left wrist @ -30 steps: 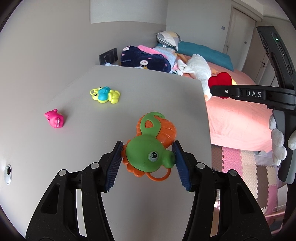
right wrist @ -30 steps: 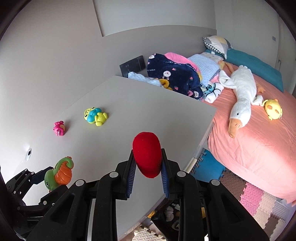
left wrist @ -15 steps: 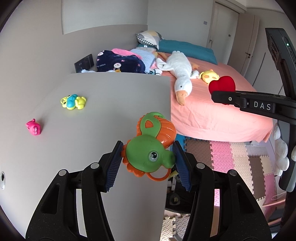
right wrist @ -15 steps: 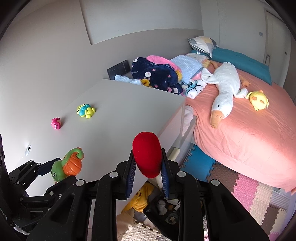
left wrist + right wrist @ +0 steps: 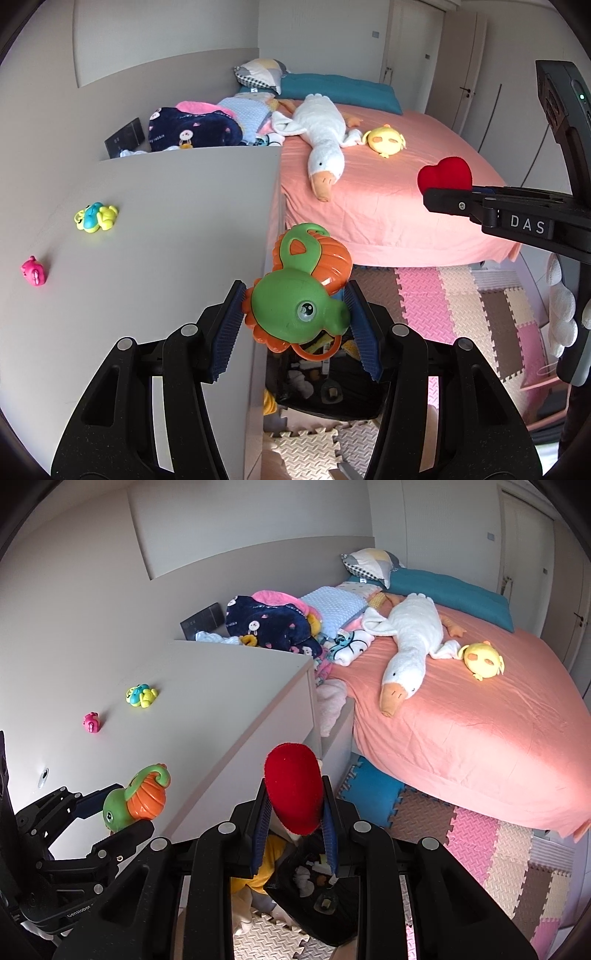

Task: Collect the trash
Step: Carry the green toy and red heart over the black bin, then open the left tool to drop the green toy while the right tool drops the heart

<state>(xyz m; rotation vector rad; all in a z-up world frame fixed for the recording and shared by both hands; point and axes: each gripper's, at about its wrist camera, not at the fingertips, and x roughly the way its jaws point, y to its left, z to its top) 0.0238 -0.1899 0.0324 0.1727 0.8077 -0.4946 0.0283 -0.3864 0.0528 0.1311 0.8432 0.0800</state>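
Midway: my left gripper (image 5: 295, 314) clamps green-orange snail toy (image 5: 301, 295), my right gripper (image 5: 294, 812) pinches red plush heart (image 5: 293, 788), both over black bin (image 5: 317, 893) at 6 o'clock. Pink toy (image 5: 34, 271), yellow-blue toy (image 5: 96, 216) left on desk (image 5: 166, 221) at 9 to 10 o'clock.

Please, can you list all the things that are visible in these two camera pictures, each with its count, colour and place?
green and orange toy: 1, green head, orange body, between the left gripper's pads
red plush heart: 1, red, between the right gripper's pads
small toy: 1, yellow and blue, on the tabletop
pink toy: 1, pink, on the tabletop near the wall
table: 1, grey-white, beside the bed
black bin: 1, black, on the floor below the grippers
goose plush: 1, white, on the bed
yellow plush: 1, yellow, on the bed
bed: 1, pink sheet
foam mats: several, pink, cream, brown, blue, floor
left gripper: 1, black
right gripper: 1, black
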